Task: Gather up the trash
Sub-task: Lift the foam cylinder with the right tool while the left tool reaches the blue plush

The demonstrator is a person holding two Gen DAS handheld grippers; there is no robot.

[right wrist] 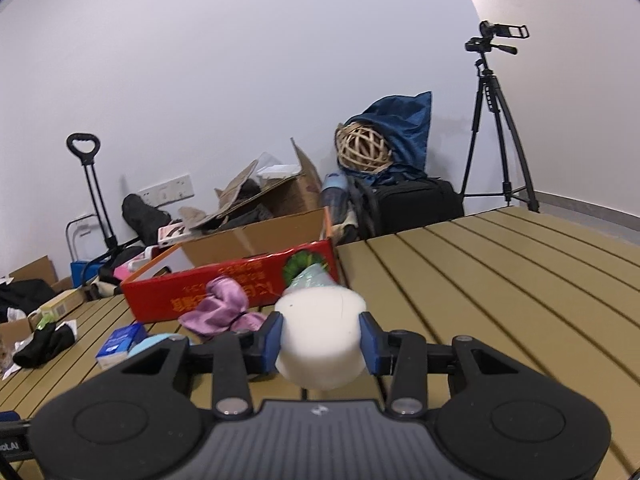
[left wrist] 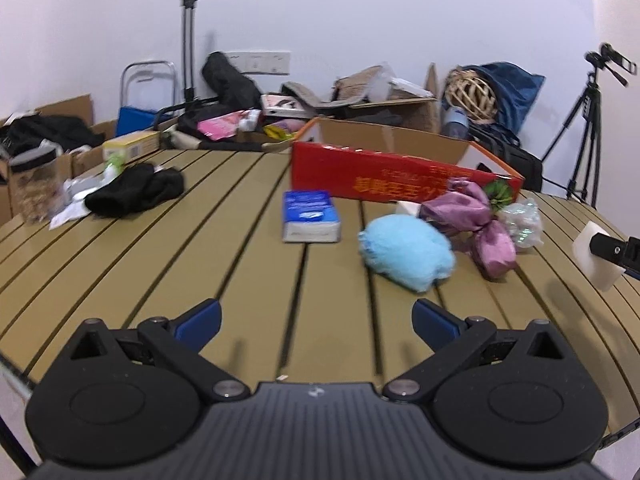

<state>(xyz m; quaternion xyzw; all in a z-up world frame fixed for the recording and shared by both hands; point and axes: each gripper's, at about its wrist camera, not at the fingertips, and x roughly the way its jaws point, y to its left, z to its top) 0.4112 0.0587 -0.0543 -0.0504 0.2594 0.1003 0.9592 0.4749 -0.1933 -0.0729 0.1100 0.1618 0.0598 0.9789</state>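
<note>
My right gripper (right wrist: 320, 336) is shut on a white foam block (right wrist: 320, 320), its blue pads pressing both sides, held above the slatted tan table (right wrist: 480, 288). The left wrist view catches that foam block (left wrist: 596, 258) at the far right edge. My left gripper (left wrist: 316, 316) hangs open over the near table with nothing between its fingers. Ahead of it lie a light blue fluffy wad (left wrist: 406, 256), a purple cloth (left wrist: 476, 216), crumpled clear plastic (left wrist: 522, 222) and a blue tissue pack (left wrist: 310, 216). An open red box (left wrist: 380, 176) stands behind them.
A black cloth (left wrist: 136, 190), white wrappers (left wrist: 70, 210) and a clear jar (left wrist: 34, 184) sit at the table's left. Cardboard boxes (left wrist: 400, 112), a hand trolley (left wrist: 186, 40) and bags crowd the wall behind. A camera tripod (right wrist: 496, 120) stands at the right.
</note>
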